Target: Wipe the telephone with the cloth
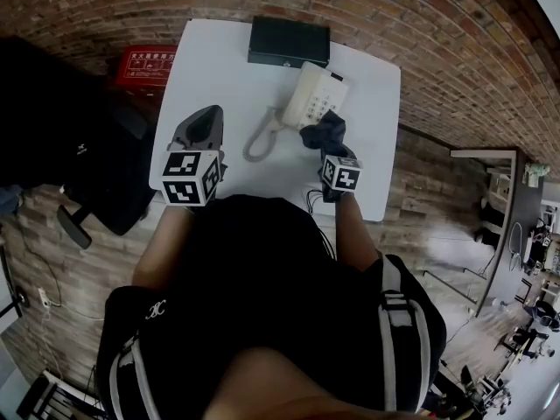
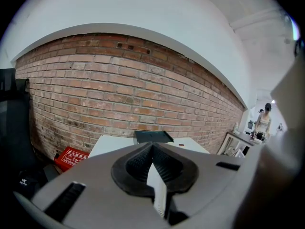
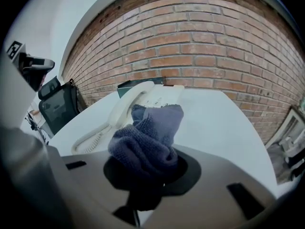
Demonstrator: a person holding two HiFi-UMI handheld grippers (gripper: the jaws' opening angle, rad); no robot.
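Observation:
A cream telephone (image 1: 312, 96) lies on the white table (image 1: 219, 68), its coiled cord (image 1: 258, 140) looping toward the front. My right gripper (image 1: 327, 147) is shut on a bunched blue-grey cloth (image 1: 322, 133), which is at the phone's near edge. In the right gripper view the cloth (image 3: 148, 138) fills the jaws of the right gripper (image 3: 145, 168) and hides the fingertips; the telephone (image 3: 151, 97) sits just beyond it. My left gripper (image 1: 199, 132) hovers over the table's left part, apart from the phone. The left gripper (image 2: 152, 148) is shut with nothing in it.
A black box (image 1: 289, 41) sits at the table's far edge against the brick wall, also seen as the black box (image 2: 152, 136). A red box (image 1: 143, 65) lies on the floor at the left, near a black chair (image 1: 79, 156). A person (image 2: 263, 122) stands far off at the right.

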